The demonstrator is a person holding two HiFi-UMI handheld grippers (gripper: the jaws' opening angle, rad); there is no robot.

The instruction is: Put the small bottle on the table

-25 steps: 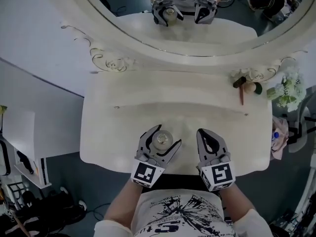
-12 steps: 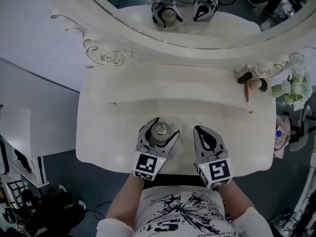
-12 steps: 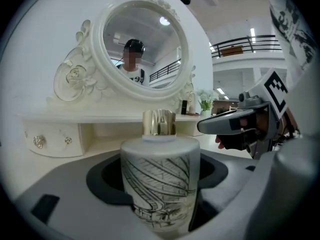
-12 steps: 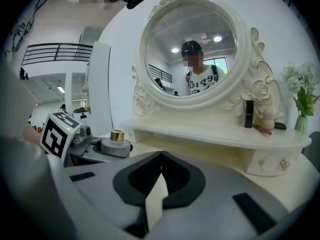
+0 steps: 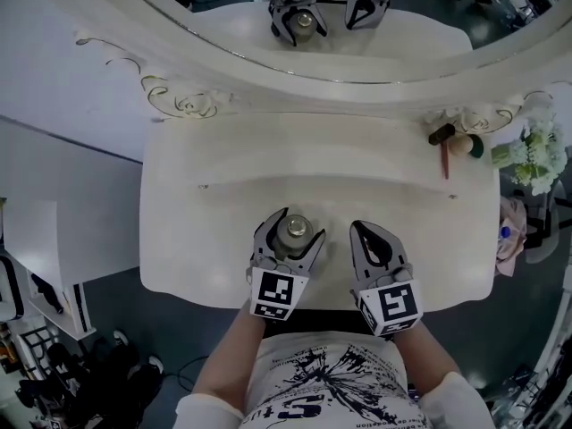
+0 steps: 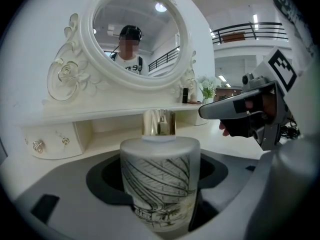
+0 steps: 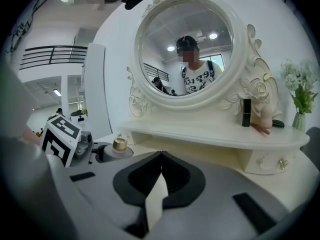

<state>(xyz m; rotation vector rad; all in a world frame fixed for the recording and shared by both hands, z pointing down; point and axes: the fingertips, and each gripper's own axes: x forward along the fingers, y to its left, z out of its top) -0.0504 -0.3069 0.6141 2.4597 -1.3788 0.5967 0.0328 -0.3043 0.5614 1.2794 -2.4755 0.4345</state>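
Observation:
The small bottle is frosted white with a leaf print and a gold cap. My left gripper is shut on the bottle, holding it upright over the near middle of the white dressing table. The jaws hide the bottle's base, so I cannot tell whether it touches the tabletop. My right gripper is just to the right of it, shut and empty, with its fingertips meeting. The right gripper view shows the bottle at the left.
A round mirror in an ornate frame stands at the back on a raised shelf. A dark lipstick and small items lie at the shelf's right end, next to white flowers. The table's front edge is close to the person's body.
Both grippers have moved slightly forward over the table, the left one still holding the bottle. The head view has shifted a little.

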